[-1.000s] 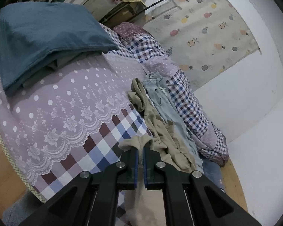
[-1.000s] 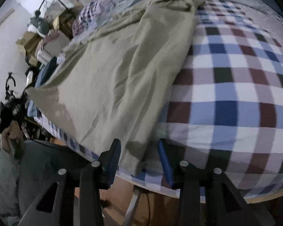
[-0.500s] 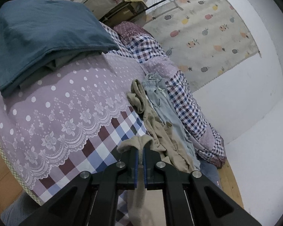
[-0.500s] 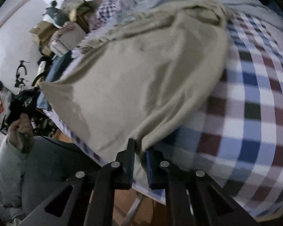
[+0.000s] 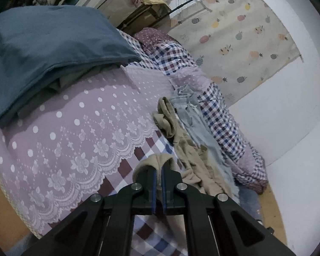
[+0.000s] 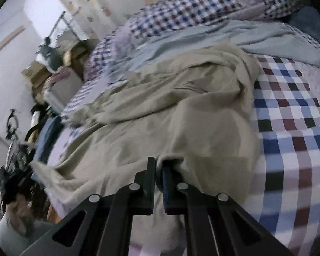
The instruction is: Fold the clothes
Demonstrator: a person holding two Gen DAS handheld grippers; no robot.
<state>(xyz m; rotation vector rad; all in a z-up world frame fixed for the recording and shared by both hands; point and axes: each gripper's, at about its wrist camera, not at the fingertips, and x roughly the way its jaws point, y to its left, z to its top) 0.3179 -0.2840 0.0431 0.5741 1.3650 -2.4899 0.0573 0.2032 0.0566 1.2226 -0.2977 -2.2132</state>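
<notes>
Left wrist view: I see my left gripper (image 5: 157, 179) clenched on a bunched corner of the beige garment (image 5: 187, 149), the fabric puckering up over the two fingertips.
Right wrist view: my right gripper (image 6: 159, 170) is likewise clamped on an edge of the beige garment (image 6: 181, 115), the cloth pinched between the jaws and draping away from them.
Garment position: it lies on the bed (image 6: 292, 132) over the checked bedspread, rumpled in its far half and smoother near my right gripper; one edge hangs near the bed's side.
Neighbouring clothes: a pale blue garment (image 5: 194, 119) lies just beside the beige one, touching it along its length, apparently unfolded.
Progress, as I judge it: early. Both ends are gripped but no clean fold line shows; the cloth is bunched rather than squared.
Left to do: spread or tension the beige piece, lay one half over the other, flatten it, then deal with the pale blue piece.
Only in the left view: a folded blue blanket (image 5: 42, 49) on the lilac lace-edged cover (image 5: 70, 140), the pineapple-print cloth on the wall (image 5: 241, 36), and how narrow and twisted the beige garment looks end-on.
Only in the right view: the garment's full broad spread, and a blurred hand (image 6: 19, 209) at the lower left, too smeared for detail.
</notes>
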